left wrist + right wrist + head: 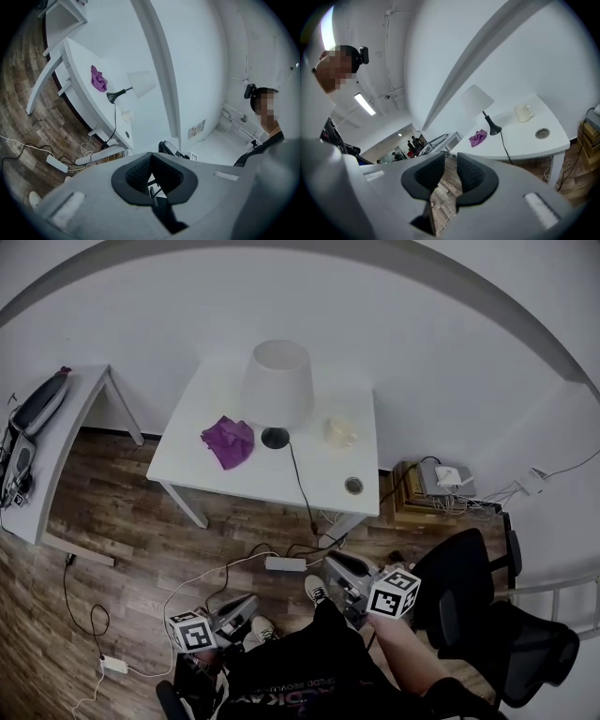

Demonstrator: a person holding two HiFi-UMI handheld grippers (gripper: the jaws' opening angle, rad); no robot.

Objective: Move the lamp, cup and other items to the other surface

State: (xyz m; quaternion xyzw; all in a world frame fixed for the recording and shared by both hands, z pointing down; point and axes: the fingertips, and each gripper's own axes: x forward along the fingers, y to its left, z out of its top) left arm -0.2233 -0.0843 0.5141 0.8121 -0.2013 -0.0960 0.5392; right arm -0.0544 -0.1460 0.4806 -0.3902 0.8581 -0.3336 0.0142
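Head view first: both grippers sit low in the frame, close to my body, and the white table [246,474] with all the stuff on it is out ahead of them, well apart from either tool.

Left gripper [150,157] points about level and its pads meet at the tips, so it's closed on nothing. From its own view the table is up and off to the left of the jaws. The lamp [277,390] stands on that table, with the purple cloth [229,442] just beside its base on one side and the cup [340,432] near it on the other.

Right gripper [450,159] is tipped slightly down with the jaws a little apart. I only see wood floor [440,201] through the gap, nothing between the pads. From this one the lamp, cloth and cup are above and to the right of the jaws, all upright on the tabletop. A round cable hole [353,486] sits at the table edge nearest this gripper, past the cup.

The lamp's cord [300,479] runs off the near edge down toward a power strip [284,564] on the floor between the table and the grippers. The second table [66,432] is far off beyond the left gripper's side, and a black office chair [487,615] is right next to the right gripper.
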